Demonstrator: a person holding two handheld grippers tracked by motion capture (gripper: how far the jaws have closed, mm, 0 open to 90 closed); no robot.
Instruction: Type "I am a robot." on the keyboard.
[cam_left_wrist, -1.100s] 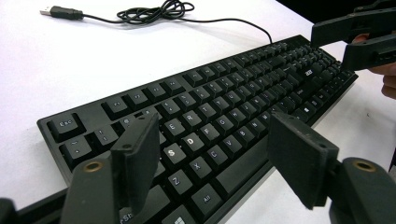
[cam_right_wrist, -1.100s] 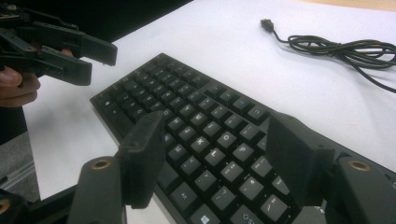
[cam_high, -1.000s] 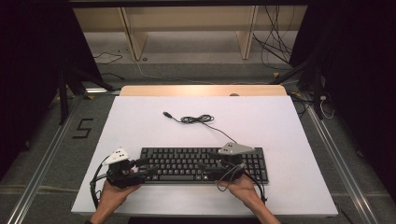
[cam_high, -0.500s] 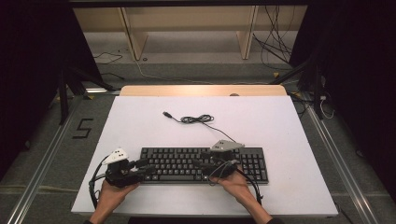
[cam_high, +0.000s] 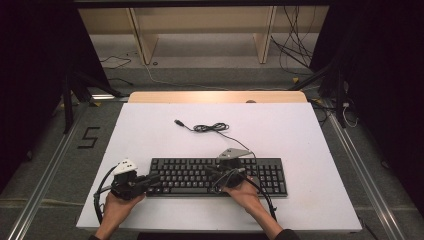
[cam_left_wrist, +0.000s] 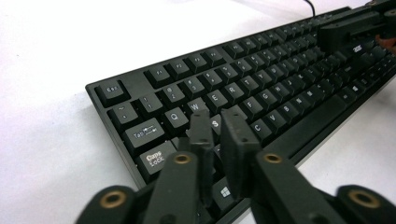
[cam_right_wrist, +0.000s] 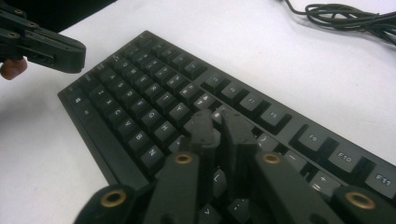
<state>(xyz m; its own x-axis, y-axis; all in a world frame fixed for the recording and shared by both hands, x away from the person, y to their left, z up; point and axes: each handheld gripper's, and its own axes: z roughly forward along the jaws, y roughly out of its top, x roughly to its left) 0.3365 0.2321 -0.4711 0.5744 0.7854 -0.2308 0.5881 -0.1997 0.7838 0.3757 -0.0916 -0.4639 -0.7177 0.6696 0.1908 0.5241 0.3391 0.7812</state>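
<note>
- One keyboard (cam_high: 217, 176) lies along the near edge of the white table (cam_high: 150, 130), with wide bare room behind it.
- One cable (cam_high: 212, 128) coils behind the keyboard.
- Two grippers: the left gripper (cam_left_wrist: 215, 127) over the keyboard's left end, the right gripper (cam_right_wrist: 218, 125) over its middle; both have just been closing, nearly shut, gripping nothing.
</note>
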